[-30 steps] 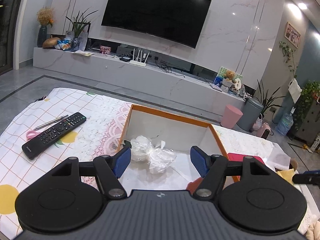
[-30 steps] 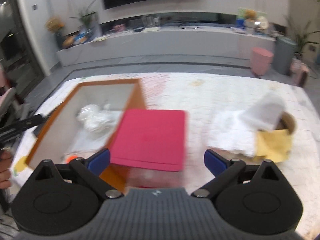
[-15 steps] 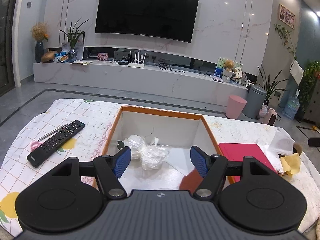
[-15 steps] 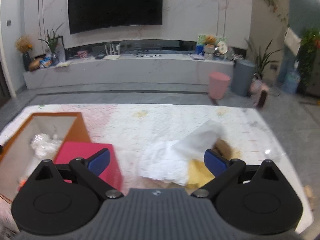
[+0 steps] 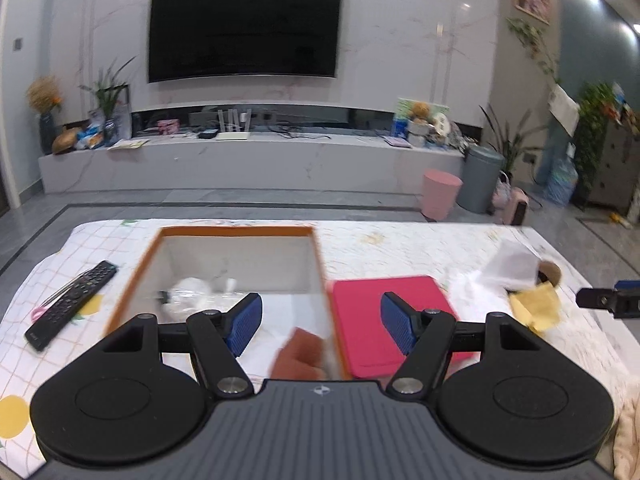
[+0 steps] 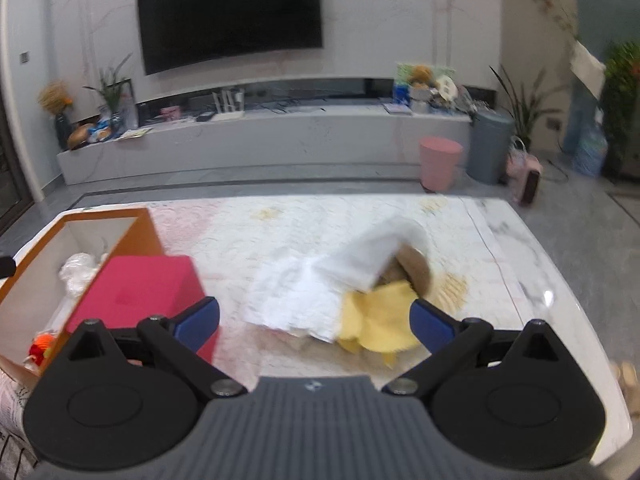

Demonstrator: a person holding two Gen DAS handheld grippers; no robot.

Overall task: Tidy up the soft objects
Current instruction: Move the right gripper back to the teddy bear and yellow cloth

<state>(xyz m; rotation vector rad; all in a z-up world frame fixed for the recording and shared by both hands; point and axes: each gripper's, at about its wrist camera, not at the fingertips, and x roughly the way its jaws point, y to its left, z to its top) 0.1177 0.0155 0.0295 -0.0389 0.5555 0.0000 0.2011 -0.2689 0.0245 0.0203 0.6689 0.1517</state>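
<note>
Both my claws are spread wide, gripping nothing: my left claw [image 5: 321,329] above the orange box [image 5: 236,232], my right claw [image 6: 315,322] above the yellow cloth [image 6: 376,320].

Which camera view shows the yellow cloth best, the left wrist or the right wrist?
The right wrist view. There the yellow cloth lies large and near the middle, just ahead of the open right gripper, beside the white cloth. In the left wrist view it is only a small, blurred patch near the right edge.
</note>
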